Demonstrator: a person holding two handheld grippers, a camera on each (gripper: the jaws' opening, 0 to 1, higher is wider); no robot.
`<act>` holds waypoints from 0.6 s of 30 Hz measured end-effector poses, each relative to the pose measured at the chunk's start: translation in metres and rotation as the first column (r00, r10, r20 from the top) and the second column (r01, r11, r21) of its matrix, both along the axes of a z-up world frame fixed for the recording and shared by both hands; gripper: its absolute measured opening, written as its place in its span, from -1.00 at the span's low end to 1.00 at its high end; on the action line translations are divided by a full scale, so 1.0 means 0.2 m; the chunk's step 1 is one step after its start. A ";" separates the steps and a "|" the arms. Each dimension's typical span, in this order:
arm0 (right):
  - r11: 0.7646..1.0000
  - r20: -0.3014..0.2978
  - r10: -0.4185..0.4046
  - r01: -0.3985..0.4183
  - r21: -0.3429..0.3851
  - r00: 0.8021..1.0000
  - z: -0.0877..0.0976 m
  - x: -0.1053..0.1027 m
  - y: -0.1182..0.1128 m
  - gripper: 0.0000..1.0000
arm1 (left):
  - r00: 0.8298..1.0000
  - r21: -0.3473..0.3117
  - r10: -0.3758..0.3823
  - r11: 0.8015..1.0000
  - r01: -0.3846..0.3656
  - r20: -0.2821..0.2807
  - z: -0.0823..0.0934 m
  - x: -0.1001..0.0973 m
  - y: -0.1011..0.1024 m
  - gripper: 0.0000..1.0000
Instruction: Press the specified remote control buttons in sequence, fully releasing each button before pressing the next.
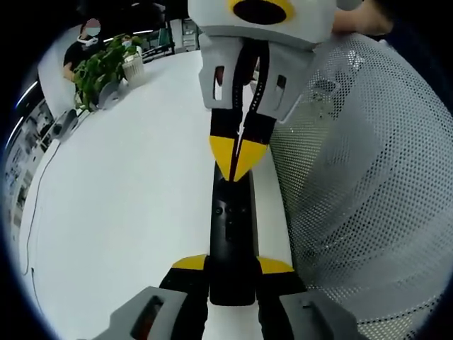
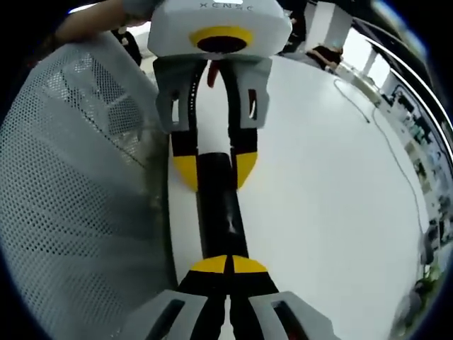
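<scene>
Two grippers: both working on one black remote control [image 1: 232,219], which is lying lengthwise over the right strip of the white table [image 1: 127,184]; impossible to tell whether resting on it or lifted.
Left gripper [image 1: 233,265]: clamping the near end of the remote between its yellow-tipped fingers, one finger on each long side.
Right gripper [image 1: 238,157]: reaching in from the far end, fingers closed together into a single yellow point, appearing to be touching the remote's top face just beyond the small buttons [image 1: 228,211].
Wrong-button risk: pressing with a broad two-finger point on closely set keys, likely catching a neighbour or landing between keys.
Release risk: lifting too little between presses, so possibly merging two presses into one.
Slip risk: pushing down far from the clamped end, probably levering the smooth casing so that it is tipping or sliding in the left grip.
Edge risk: working close to the table's right edge, beside the mesh chair back [image 1: 368,177]; a slipped remote probably dropping off there.
Visibility risk: covering the keys with the pressing fingers, hiding the target from both views.
Remote: long, narrow, straight-sided bar; glossy dark plastic, catching a faint sheen.
Finger tips: smooth yellow pads on black, tapering.
Table: matte, smooth, curving away at the far left, a thin cable [image 1: 35,191] trailing along it.
Chair back: pale perforated mesh, bulging and slightly translucent.
Far left: leafy potted plant [image 1: 106,67] standing on the table.
</scene>
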State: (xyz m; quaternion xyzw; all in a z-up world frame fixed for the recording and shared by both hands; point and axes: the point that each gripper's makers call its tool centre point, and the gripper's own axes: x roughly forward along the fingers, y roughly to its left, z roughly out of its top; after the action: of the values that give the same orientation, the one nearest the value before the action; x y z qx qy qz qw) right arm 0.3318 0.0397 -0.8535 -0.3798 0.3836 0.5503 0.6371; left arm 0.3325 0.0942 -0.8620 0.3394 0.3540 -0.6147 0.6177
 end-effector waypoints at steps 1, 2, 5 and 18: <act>1.000 0.001 0.004 -0.004 -0.008 1.000 0.00 0.00 0.00 -1.00 | 1.000 0.001 -0.001 1.000 0.001 0.000 0.00 0.00 0.00 -0.50; 1.000 0.000 0.011 -0.011 -0.021 1.000 0.00 0.00 0.00 -1.00 | 1.000 0.002 -0.001 1.000 0.001 0.000 0.00 0.00 0.00 -0.50; 0.999 -0.009 0.030 -0.030 -0.033 1.000 0.00 0.01 0.01 -1.00 | 1.000 -0.002 -0.001 1.000 0.001 0.001 0.00 0.00 0.00 -0.50; 0.990 -0.083 -0.075 0.085 0.114 0.994 0.04 0.02 0.02 -0.93 | 1.000 -0.009 0.001 1.000 -0.001 -0.001 -0.01 0.01 0.00 -0.50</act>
State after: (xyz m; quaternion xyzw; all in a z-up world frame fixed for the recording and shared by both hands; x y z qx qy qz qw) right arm 0.3368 0.0444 -0.8450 -0.3040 0.3902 0.5604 0.6643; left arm 0.3337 0.0947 -0.8631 0.3360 0.3516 -0.6162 0.6195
